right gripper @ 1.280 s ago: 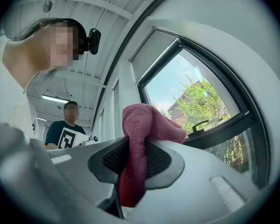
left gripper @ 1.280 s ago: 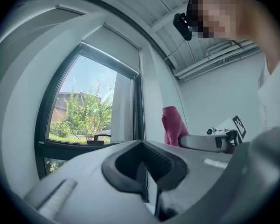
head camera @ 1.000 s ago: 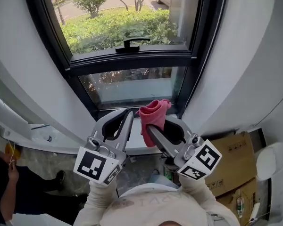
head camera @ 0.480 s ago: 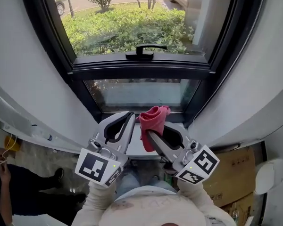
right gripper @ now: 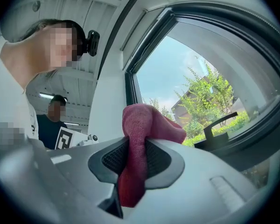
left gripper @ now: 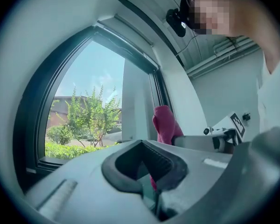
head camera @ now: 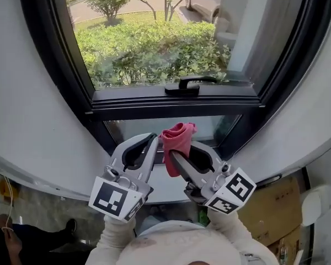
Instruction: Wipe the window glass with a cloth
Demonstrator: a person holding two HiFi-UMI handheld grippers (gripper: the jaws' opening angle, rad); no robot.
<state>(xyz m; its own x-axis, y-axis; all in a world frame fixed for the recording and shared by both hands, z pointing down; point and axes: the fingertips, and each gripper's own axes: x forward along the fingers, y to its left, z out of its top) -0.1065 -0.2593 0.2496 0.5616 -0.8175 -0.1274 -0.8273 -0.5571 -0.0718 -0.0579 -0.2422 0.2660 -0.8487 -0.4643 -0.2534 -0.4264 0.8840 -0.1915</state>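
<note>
My right gripper (head camera: pixel 174 154) clamps the red cloth (head camera: pixel 177 136) in a thin pinch; left gripper (head camera: pixel 153 141) closed, empty. Risk: window glass (head camera: pixel 154 54) friction pulls cloth out, or it snags the handle (head camera: pixel 187 85).

No words or numbers can be read anywhere. The only printed marks are black and white square patterns. One is on the cube (head camera: pixel 117 199) of the left gripper (head camera: pixel 152 138). The other is on the cube (head camera: pixel 232 190) of the right gripper (head camera: pixel 173 154). They are shapes, not letters.
</note>
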